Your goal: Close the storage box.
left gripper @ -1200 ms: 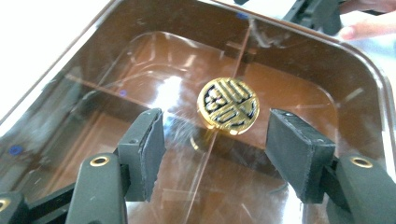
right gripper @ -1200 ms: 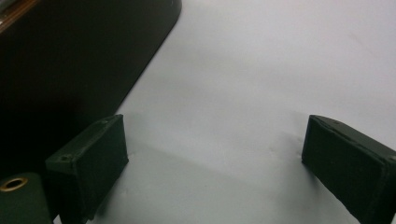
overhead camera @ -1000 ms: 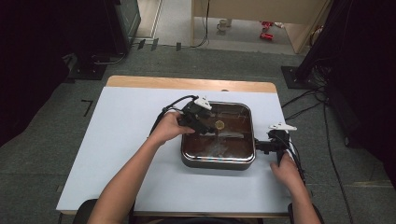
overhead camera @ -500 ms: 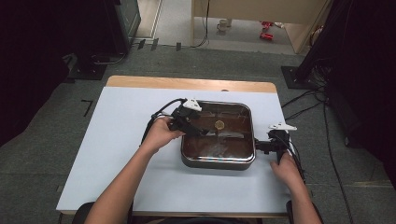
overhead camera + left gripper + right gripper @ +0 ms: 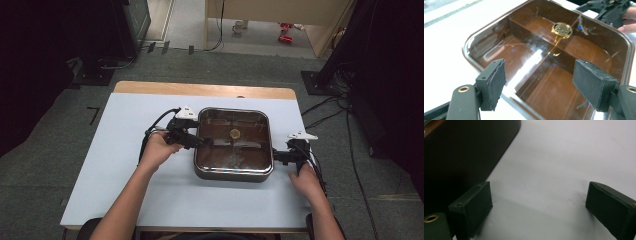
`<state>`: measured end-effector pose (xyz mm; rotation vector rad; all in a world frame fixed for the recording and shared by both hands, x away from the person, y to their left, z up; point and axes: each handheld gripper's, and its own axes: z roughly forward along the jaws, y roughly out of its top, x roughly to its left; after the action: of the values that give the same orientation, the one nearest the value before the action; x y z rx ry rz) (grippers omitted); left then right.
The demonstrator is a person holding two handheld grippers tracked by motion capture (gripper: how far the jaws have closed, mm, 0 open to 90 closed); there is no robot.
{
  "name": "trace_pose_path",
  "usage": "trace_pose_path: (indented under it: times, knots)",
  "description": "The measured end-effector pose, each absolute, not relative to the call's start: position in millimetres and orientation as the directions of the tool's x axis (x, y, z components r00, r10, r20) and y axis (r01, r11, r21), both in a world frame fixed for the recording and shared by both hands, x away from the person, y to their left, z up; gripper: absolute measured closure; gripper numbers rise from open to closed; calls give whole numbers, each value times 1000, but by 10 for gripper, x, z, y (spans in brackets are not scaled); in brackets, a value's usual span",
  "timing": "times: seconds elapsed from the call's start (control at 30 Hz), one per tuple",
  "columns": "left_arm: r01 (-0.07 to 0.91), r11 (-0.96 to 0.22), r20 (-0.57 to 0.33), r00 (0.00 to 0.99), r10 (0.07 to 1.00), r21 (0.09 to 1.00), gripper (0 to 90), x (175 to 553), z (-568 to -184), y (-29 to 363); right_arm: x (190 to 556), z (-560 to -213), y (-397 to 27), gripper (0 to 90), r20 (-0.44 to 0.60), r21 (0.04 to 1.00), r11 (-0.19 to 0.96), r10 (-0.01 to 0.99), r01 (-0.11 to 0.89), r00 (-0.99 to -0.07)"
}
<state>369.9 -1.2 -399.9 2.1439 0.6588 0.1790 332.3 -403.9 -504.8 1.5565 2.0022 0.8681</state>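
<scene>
A square brown pot [image 5: 233, 169] with a divider inside stands on the white table, under a clear lid with a gold knob [image 5: 234, 133]. My left gripper [image 5: 202, 143] hovers at the pot's left rim and points toward the middle. Its jaws have just been opening and stand open with nothing between them. In the left gripper view its pads [image 5: 496, 75] frame the lid, and the knob [image 5: 562, 28] lies well beyond them. My right gripper [image 5: 276, 157] rests open beside the pot's right wall. Its own view has bare table between the pads [image 5: 474, 207] and the dark pot wall [image 5: 461, 150] at the left.
The white table top [image 5: 125, 170] has free room left of and in front of the pot. A wooden strip [image 5: 200, 90] runs along its far edge. Cables trail from both grippers, and dark equipment stands on the floor around the table.
My left gripper has drawn back leftward from near the lid's knob to the pot's left rim. The right gripper has stayed where it was.
</scene>
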Motion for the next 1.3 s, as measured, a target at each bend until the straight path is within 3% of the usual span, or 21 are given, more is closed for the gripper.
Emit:
trace_pose_path:
  times: [0.5,0.87,1.2,1.3]
  knots:
    - [429,-453,-82,790,607,782,231,3449,-4201,342,3322,-5048,-4036,61,25,717,161,967,678,-255]
    - [399,-424,-33,759,650,813,190,3264,-4407,562,3322,-5048,-4037,61,24,716,162,966,679,-256]
    - [421,-442,15,710,704,792,191,3110,-4665,738,3322,-5048,-4036,61,24,717,161,967,679,-255]
    - [471,-454,-12,705,710,756,206,3107,-4777,760,3322,-5048,-4036,61,24,717,162,966,678,-256]
